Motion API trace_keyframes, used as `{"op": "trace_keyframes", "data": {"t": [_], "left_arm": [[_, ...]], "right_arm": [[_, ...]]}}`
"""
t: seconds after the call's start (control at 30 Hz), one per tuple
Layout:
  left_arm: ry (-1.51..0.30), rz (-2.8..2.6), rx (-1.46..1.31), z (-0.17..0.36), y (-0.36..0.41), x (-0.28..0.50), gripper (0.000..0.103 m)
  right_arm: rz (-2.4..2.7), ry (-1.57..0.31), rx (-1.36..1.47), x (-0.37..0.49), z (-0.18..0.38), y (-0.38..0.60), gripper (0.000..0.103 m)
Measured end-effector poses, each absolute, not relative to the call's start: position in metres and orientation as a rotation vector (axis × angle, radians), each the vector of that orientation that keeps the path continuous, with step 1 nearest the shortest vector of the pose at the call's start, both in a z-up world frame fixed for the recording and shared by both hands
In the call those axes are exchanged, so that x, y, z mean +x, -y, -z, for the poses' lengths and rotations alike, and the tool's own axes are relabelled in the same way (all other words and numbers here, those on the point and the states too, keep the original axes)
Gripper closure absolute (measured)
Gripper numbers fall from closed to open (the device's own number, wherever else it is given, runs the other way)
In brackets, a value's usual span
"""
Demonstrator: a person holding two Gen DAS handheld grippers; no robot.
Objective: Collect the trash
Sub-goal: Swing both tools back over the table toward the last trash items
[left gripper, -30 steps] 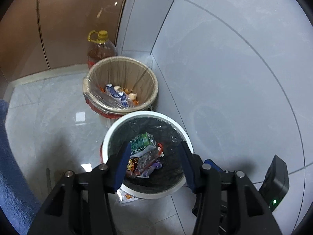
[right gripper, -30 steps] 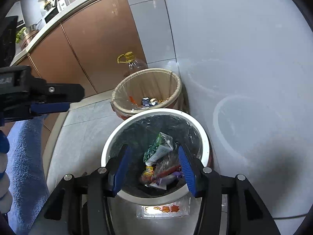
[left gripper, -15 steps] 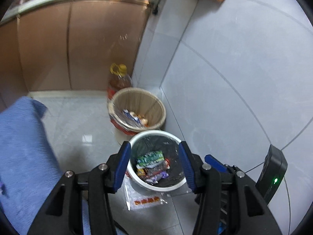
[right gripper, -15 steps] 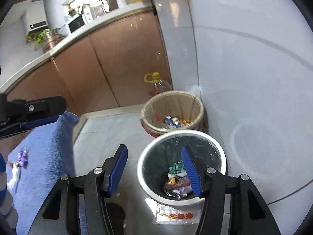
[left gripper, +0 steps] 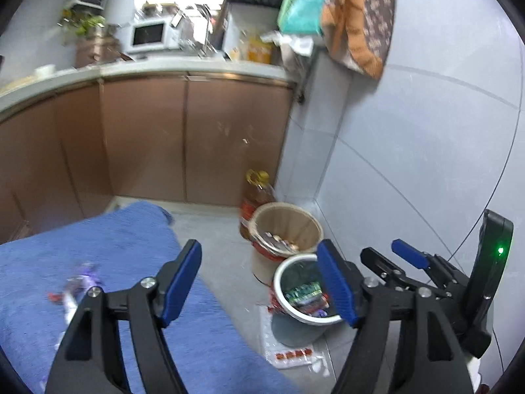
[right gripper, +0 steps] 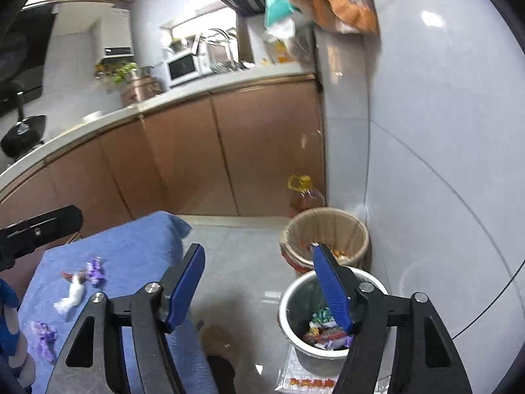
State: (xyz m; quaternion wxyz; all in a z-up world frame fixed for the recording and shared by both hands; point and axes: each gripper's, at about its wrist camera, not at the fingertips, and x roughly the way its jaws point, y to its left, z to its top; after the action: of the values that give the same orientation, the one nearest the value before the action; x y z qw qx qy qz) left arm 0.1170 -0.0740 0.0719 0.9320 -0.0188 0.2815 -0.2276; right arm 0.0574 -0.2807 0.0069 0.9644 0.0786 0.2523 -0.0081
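Both claws are pulling back from the bins, bringing counter and blue cloth [right gripper: 131,262] into view. The left claw [left gripper: 259,282] and right claw [right gripper: 259,285] are spreading wide, gripping nothing. At four o'clock, the white bin [right gripper: 295,298] is holding wrappers [right gripper: 325,331]; the tan bin [right gripper: 328,226] behind is holding scraps, seemingly food. Wrappers [right gripper: 78,285] are lying on the cloth at nine o'clock.

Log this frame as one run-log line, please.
left gripper: open, empty | right gripper: open, empty | white-rimmed black-lined bin: wrappers inside | blue cloth surface: candy wrappers remain

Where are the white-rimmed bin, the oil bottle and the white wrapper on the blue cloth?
white-rimmed bin [right gripper: 297,290]: right wrist view, left rim.
oil bottle [right gripper: 306,198]: right wrist view, body below the handle.
white wrapper [right gripper: 73,294]: right wrist view, its middle.
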Motion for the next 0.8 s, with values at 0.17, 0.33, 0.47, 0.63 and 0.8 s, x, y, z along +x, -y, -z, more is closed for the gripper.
{"op": "trace_keyframes", "data": {"t": [0.17,0.33,0.47,0.63,0.8], "left_arm": [[-0.513,0.415,-0.067,-0.094,0.035,0.087,0.031],[-0.469,0.351,-0.075,-0.103,-0.009,0.056,0.031],[-0.443,0.272,-0.085,-0.109,-0.056,0.032,0.031],[-0.417,0.15,-0.086,-0.113,-0.113,0.01,0.031],[-0.423,0.043,-0.108,-0.107,-0.166,-0.005,0.031]], "right_arm": [[-0.032,-0.465,0.124,0.044,-0.029,0.256,0.034],[-0.087,-0.433,0.102,0.032,-0.045,0.232,0.034],[-0.141,-0.413,0.083,0.023,-0.057,0.209,0.034],[-0.218,-0.4,0.068,0.016,-0.066,0.184,0.034],[-0.281,-0.406,0.05,0.017,-0.067,0.159,0.034]]}}
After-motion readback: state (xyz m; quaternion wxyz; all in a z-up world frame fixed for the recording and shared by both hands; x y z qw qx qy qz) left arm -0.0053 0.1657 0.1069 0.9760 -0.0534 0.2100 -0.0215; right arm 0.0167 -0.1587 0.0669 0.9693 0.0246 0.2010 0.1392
